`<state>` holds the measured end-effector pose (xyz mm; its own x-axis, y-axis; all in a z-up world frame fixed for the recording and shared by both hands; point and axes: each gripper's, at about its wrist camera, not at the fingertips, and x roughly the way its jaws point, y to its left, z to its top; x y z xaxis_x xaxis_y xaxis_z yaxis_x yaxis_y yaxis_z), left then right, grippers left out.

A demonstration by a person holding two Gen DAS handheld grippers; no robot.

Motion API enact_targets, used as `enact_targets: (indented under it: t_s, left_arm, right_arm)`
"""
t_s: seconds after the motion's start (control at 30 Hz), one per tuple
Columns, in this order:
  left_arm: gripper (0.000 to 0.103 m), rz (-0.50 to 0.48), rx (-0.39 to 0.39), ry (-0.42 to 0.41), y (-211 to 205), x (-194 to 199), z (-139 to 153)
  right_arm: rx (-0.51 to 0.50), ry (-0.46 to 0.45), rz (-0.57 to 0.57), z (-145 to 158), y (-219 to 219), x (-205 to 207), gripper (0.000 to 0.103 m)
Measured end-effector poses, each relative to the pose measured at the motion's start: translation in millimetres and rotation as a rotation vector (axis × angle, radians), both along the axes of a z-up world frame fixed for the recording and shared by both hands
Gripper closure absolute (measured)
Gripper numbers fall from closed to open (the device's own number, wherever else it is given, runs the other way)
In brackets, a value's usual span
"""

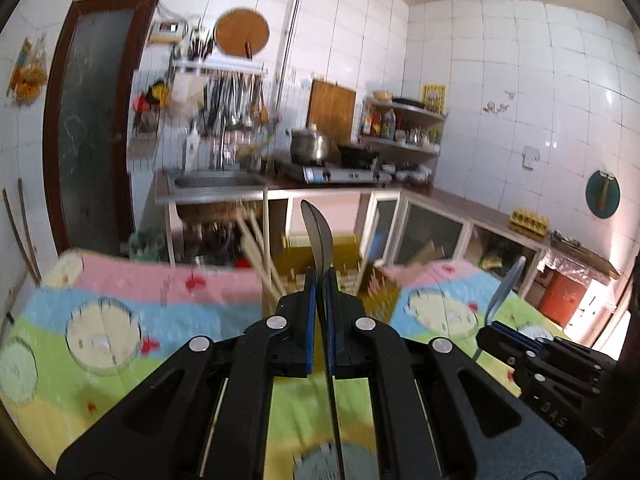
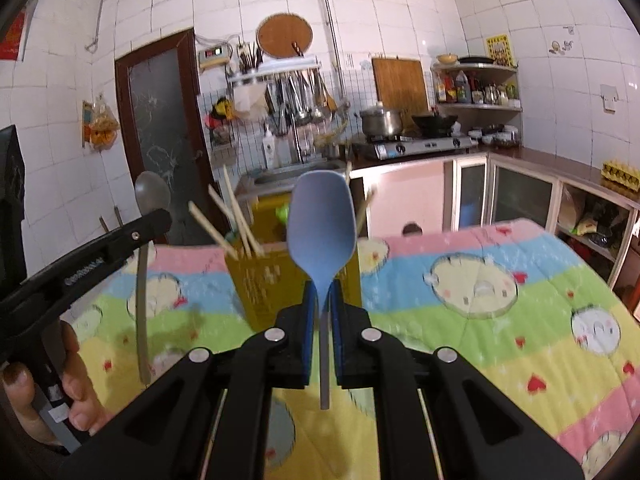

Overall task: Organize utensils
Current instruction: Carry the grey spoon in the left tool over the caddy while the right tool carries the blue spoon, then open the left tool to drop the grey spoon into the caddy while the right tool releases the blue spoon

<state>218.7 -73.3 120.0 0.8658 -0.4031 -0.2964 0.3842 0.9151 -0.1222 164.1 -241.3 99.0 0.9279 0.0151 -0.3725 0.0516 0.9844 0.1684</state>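
My left gripper (image 1: 320, 276) is shut on a dark grey spoon (image 1: 318, 232), seen edge-on with its bowl upward. Just behind it on the table stands a yellow slotted utensil holder (image 1: 348, 252) with chopsticks (image 1: 260, 256) leaning out. In the right wrist view my right gripper (image 2: 323, 288) is shut on the neck of a blue spoon (image 2: 322, 228), bowl up, in front of the same holder (image 2: 260, 280). The left gripper (image 2: 160, 216) shows at the left with its grey spoon (image 2: 151, 192), and the right gripper (image 1: 508, 332) shows at the right of the left wrist view.
A colourful cartoon-print cloth (image 2: 480, 280) covers the table. A hand (image 2: 76, 380) holds the left gripper's grip. Beyond the table are a sink (image 1: 216, 184), a stove with a pot (image 1: 310, 146), counter cabinets (image 2: 520, 200) and a dark door (image 2: 160, 120).
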Motion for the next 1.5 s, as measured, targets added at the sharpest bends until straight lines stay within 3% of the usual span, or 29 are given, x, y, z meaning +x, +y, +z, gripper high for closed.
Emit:
enact_targets:
  t_s: [0.27,0.47,0.73,1.1,1.27,1.3,1.33,1.37,1.4,1.43,1.5]
  left_arm:
    - [0.1,0.008,-0.02,-0.138,-20,46,44]
    - [0.1,0.06,-0.043,-0.195,-32,88,52]
    - [0.1,0.088,-0.018,-0.161,-52,126,21]
    - [0.1,0.115,0.015,-0.071,-47,139,-19]
    - [0.099,0.109,0.046,-0.04,-40,128,-15]
    - [0.096,0.11,0.048,-0.041,-38,123,-12]
    - [0.083,0.107,0.047,-0.039,-36,117,-8]
    - [0.066,0.105,0.042,-0.037,-32,111,-4]
    - [0.057,0.112,0.037,-0.043,-27,102,2]
    - [0.044,0.125,0.038,-0.053,-23,94,7]
    - [0.033,0.141,0.05,-0.078,-13,74,17]
  right_arm:
    - [-0.027,-0.101,-0.02,51,-3,48,0.095]
    - [-0.033,-0.127,-0.021,66,-8,86,0.095]
    - [-0.067,-0.098,-0.025,51,-4,131,0.095]
    - [-0.064,0.028,-0.02,17,-12,155,0.095]
    - [-0.093,0.065,-0.02,13,-10,153,0.094]
    - [-0.092,0.064,-0.024,15,-11,150,0.091]
    - [-0.088,0.059,-0.031,19,-13,145,0.076]
    - [-0.085,0.054,-0.036,22,-14,140,0.051]
    - [-0.081,0.044,-0.041,27,-15,135,0.043]
    - [-0.084,0.03,-0.048,32,-17,127,0.043]
    - [-0.095,0.022,-0.05,40,-20,117,0.043]
